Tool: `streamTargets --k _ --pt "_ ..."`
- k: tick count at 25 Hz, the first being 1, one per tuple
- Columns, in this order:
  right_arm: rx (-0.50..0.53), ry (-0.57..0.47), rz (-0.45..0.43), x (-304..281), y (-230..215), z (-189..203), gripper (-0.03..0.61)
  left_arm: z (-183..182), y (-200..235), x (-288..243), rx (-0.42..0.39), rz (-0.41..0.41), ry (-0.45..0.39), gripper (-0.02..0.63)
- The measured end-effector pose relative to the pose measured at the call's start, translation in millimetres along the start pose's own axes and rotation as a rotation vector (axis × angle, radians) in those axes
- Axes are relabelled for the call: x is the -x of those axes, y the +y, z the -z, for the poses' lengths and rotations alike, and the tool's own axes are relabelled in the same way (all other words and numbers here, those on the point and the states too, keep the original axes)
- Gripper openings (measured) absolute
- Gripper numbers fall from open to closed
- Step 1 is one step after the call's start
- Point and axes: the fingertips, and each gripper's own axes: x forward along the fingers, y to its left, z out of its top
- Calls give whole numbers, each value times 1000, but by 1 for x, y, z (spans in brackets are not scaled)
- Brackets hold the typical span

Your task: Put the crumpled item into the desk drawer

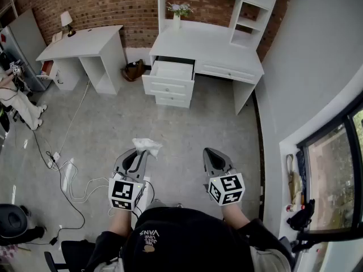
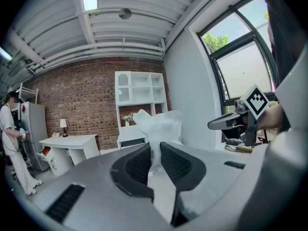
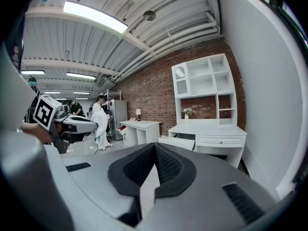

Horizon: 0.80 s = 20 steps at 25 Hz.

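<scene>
Clearly the crumpled item [image 2: 159, 126] is white, wrinkled.

Ahead of me stood the desk [image 1: 207, 47], drawer [image 1: 170, 70] out at its left; another table [image 1: 85, 41] lay further left; the crumpled item [image 1: 147, 146] sat in my left gripper [image 1: 143, 153].

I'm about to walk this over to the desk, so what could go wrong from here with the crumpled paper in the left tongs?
1. The left tongs pinch only the bottom of the crumpled paper; most sticks out above, so it could slip free on the way.
2. The top drawer is only partly pulled out under the desktop; the paper might snag or miss.
3. Cables lie on the floor at your left, a possible trip hazard.
</scene>
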Motion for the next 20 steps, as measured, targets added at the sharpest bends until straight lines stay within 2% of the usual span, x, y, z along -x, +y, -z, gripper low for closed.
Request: streamTargets --k 9,14,20 --pt "-27 -13 -70 -11 -10 9 0 14 -9 -19 14 -16 24 60" --pt "-44 -10 -63 -32 -25 7 0 16 -1 -47 11 7 44 60" --pt "-51 5 -37 -74 -45 1 0 18 32 -98 17 35 53 60"
